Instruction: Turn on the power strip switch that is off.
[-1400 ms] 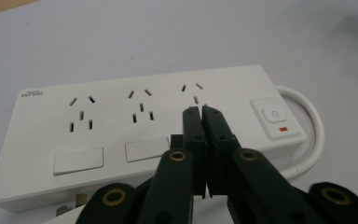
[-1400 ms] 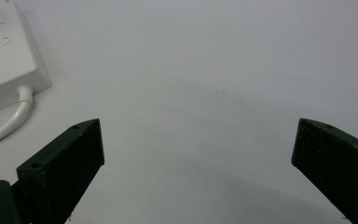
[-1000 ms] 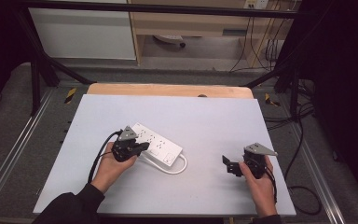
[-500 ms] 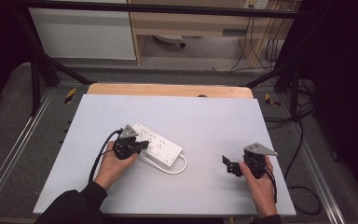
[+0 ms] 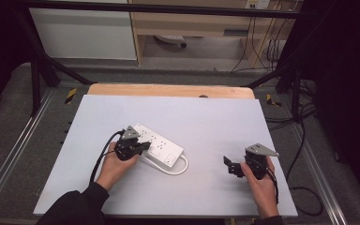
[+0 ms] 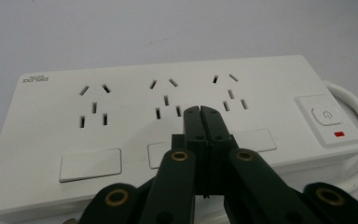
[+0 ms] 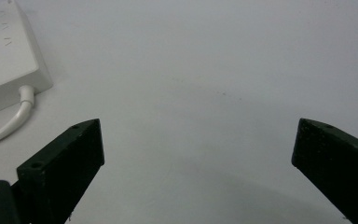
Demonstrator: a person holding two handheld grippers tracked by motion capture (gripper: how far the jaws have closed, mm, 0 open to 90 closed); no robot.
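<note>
We're over the white power strip point(image 5: 158, 146) now, lying at a slant left of centre on the pale grey surface point(image 5: 206, 117), its white cable point(image 5: 180, 167) looping out from the lower-right end. Our left gripper point(image 5: 143, 146) sits right at the strip's near edge, and in the left gripper view its jaws are pressed together with nothing between them, the tips poised over the strip's top face point(image 6: 168, 116) just below the middle socket group point(image 6: 165, 98). Whether the tips actually touch the plastic, we can't tell from here.

Off at the lower right of the high view, our right gripper point(image 5: 232, 166) rests well apart from the strip, jaws spread wide over bare surface; in the right gripper view the strip's corner point(image 7: 9, 56) and cable point(image 7: 9, 123) sit at the upper left.

How will it handle? We judge the strip a rigid, fairly light plastic box with a smooth, slippery shell, likely to slide on the surface if pushed. The switch point(image 6: 325, 115) with its red mark point(image 6: 339, 134) sits at the cable end. For a hold, we'd take the long sides across the narrow width, near the middle for balance; the stiff cable may tug and swing the body round.
</note>
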